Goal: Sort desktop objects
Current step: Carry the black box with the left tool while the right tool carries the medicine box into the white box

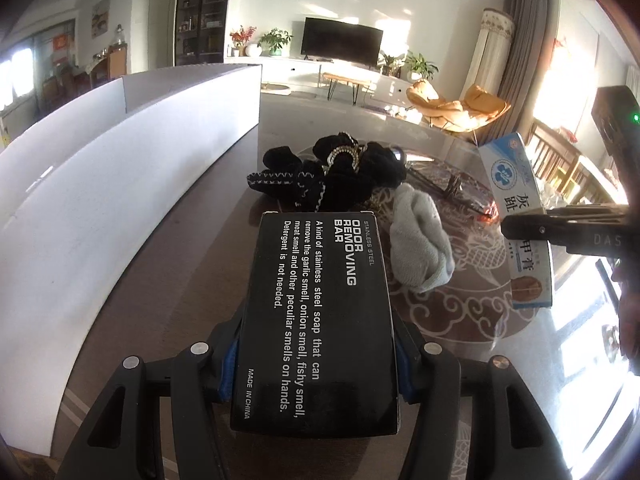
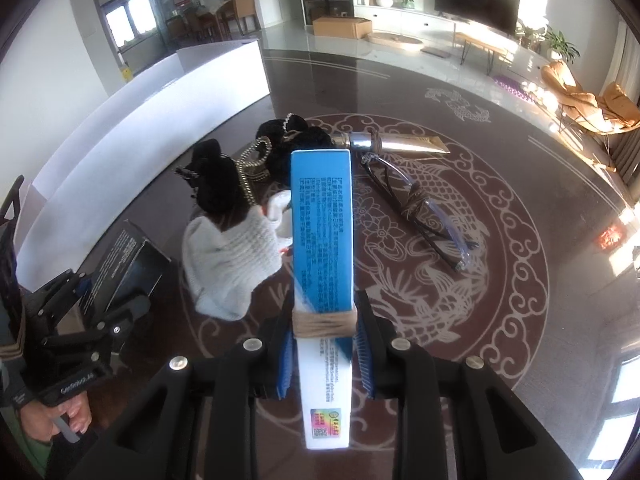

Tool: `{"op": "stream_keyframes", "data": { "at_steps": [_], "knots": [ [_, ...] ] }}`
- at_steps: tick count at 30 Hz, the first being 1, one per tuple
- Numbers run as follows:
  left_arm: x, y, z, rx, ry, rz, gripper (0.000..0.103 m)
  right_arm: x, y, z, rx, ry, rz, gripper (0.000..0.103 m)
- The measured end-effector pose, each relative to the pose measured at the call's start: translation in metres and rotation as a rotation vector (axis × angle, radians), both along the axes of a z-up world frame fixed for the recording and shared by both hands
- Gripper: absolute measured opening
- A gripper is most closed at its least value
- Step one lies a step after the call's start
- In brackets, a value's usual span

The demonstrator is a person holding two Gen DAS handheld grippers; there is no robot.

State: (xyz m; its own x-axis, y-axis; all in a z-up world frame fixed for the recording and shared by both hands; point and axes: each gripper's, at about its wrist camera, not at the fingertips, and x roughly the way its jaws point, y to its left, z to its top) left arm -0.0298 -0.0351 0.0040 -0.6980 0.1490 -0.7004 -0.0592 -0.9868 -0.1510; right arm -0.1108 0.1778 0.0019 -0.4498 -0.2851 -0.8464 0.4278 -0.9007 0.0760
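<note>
My left gripper (image 1: 316,364) is shut on a black box (image 1: 320,312) printed "Odor Removing Bar", which is held flat above the table. My right gripper (image 2: 324,354) is shut on a long blue and white box (image 2: 322,232) wound with twine, also lifted off the table. In the left wrist view that blue and white box (image 1: 516,200) hangs at the right. In the right wrist view the black box (image 2: 120,268) shows at the lower left. On the table lie a pale knit sock (image 2: 232,268), a heap of black hair accessories (image 2: 224,188), glasses (image 2: 420,216) and a metallic tube (image 2: 400,142).
The table (image 2: 500,280) is round, dark and glossy with a koi pattern. A long white box wall (image 1: 120,184) runs along its left side. A hand (image 2: 68,416) holds the left gripper's handle. A living room with a TV and chairs lies beyond.
</note>
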Motion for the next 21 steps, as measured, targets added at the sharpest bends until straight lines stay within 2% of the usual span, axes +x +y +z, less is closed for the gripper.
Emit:
{"op": "stream_keyframes", "data": {
  "at_steps": [6, 10, 13, 16, 19, 21],
  "knots": [
    [0.028, -0.033, 0.026, 0.136, 0.032, 0.100, 0.058, 0.022, -0.018, 0.036, -0.008, 0.031, 0.094, 0.027],
    [0.040, -0.067, 0.065, 0.169, 0.071, 0.184, 0.058, 0.021, -0.058, 0.070, -0.040, 0.068, 0.182, 0.027],
    [0.040, -0.113, 0.101, 0.161, 0.105, 0.270, 0.058, 0.011, -0.107, 0.097, -0.096, 0.089, 0.247, 0.027],
    [0.035, -0.169, 0.124, 0.115, 0.117, 0.386, 0.058, -0.001, -0.168, 0.125, -0.172, 0.121, 0.307, 0.027],
    [0.024, -0.218, 0.120, 0.080, 0.055, 0.485, 0.058, -0.011, -0.238, 0.139, -0.219, 0.155, 0.366, 0.027],
    [0.014, -0.240, 0.104, 0.069, -0.017, 0.516, 0.058, -0.020, -0.286, 0.133, -0.204, 0.158, 0.395, 0.027]
  ]
}}
